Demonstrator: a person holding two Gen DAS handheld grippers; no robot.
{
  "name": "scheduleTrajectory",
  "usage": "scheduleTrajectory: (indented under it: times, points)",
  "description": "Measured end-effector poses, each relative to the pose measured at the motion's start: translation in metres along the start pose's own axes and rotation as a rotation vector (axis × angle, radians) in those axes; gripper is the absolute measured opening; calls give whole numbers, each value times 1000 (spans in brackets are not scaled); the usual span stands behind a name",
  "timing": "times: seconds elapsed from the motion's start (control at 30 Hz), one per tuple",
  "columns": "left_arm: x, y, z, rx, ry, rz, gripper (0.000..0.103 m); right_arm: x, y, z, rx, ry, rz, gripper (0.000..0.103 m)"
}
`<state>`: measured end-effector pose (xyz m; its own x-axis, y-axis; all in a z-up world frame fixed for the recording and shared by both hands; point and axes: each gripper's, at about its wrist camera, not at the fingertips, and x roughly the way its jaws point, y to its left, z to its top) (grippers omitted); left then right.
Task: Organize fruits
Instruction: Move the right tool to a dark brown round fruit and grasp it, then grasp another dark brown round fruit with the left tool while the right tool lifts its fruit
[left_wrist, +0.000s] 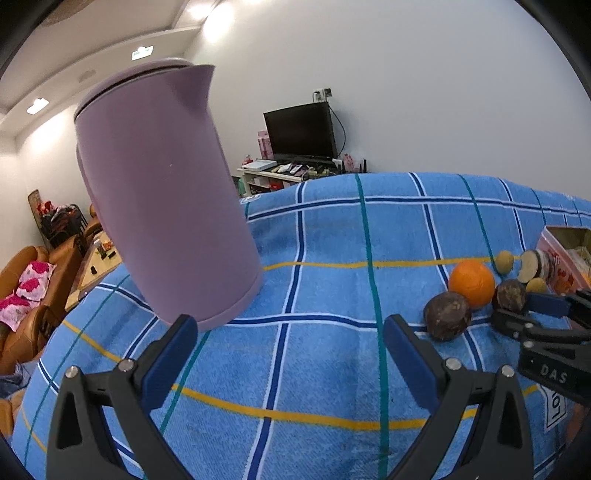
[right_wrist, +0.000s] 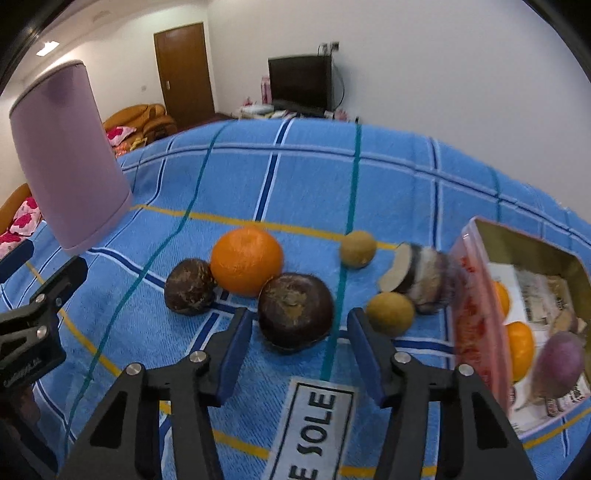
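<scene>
Fruits lie clustered on the blue checked cloth (right_wrist: 280, 177) covering the table: an orange (right_wrist: 246, 260) at centre, a dark brown round fruit (right_wrist: 189, 286) touching its left side, a bigger dark brown fruit (right_wrist: 294, 311) touching its near right side. Two small tan round fruits sit further right, one far (right_wrist: 357, 248), one near (right_wrist: 389, 314), with a cut dark-skinned piece (right_wrist: 413, 278) showing a pale face between them and the box, slightly blurred. Pink-walled box (right_wrist: 476, 314) at right edge holds two orange fruits (right_wrist: 519, 350) and a purple one (right_wrist: 561, 358), on printed paper

Right gripper (right_wrist: 300, 356) wide open, holding nothing, blue-padded fingers (right_wrist: 236, 354) either side of the bigger dark fruit, just short of it, not touching as far as visible. White label on the cloth reads "SOLE" below the gripper

Left gripper (left_wrist: 290, 363) also wide open, empty, hovering over bare cloth, well left of the fruit cluster. In the left wrist view the same orange (left_wrist: 472, 282) and two dark fruits (left_wrist: 447, 315) sit at right, with the right gripper (left_wrist: 517, 312) coming in from the right edge near the farther dark fruit

Purple lidded jug (left_wrist: 162, 192) stands on the cloth at left, well apart from the fruits, looking tilted from the lens. Background: dark TV (left_wrist: 301, 131) on a low stand against a white wall, brown sofa (left_wrist: 33, 280) with pink cushions at left, wooden door (right_wrist: 184, 70) in right wrist view
</scene>
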<state>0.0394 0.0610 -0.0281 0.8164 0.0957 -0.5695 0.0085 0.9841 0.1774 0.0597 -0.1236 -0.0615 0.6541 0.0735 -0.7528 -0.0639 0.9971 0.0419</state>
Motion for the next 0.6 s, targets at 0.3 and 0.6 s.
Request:
scheduleTrajectory:
  times: [0.3,0.6]
  points:
    - [-2,-3,1,23,-7,-6,103,13,10,6,-22,37,-31,45]
    - [-7,-3,1,22,-26,-47,102,-11,11,0,-24,-63,-34,45]
